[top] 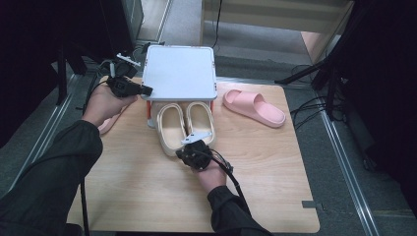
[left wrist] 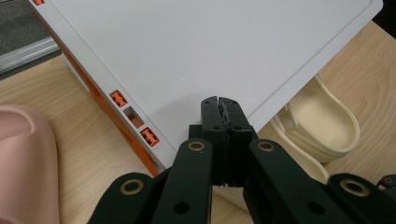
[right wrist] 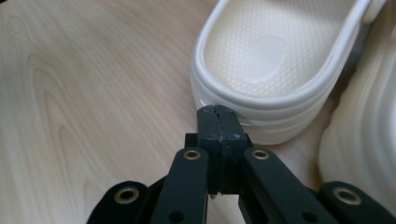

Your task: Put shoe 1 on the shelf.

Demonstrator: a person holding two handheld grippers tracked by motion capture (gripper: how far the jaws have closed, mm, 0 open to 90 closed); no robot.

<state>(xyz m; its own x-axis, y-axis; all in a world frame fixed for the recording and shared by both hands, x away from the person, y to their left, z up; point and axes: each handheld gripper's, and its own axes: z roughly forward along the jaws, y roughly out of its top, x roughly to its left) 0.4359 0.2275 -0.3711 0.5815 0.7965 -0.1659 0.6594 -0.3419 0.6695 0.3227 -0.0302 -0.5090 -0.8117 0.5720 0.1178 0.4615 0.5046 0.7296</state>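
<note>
The pair of cream slippers point(top: 186, 127) lies side by side on the wooden table point(top: 275, 167), toes tucked under the near edge of the white rack point(top: 179, 73). The right gripper point(right wrist: 217, 112), jaws pressed together and holding nothing, has its tips against the heel of the left-hand cream slipper. The left gripper point(left wrist: 219, 103), likewise closed and empty, hangs over the rack's near left corner. One pink slipper point(top: 253, 107) rests right of the rack, another point(left wrist: 25, 163) to its left.

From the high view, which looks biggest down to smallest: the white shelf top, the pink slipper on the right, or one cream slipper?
1. White shelf top.
2. Pink slipper and cream slipper: about alike, unsure.
</note>
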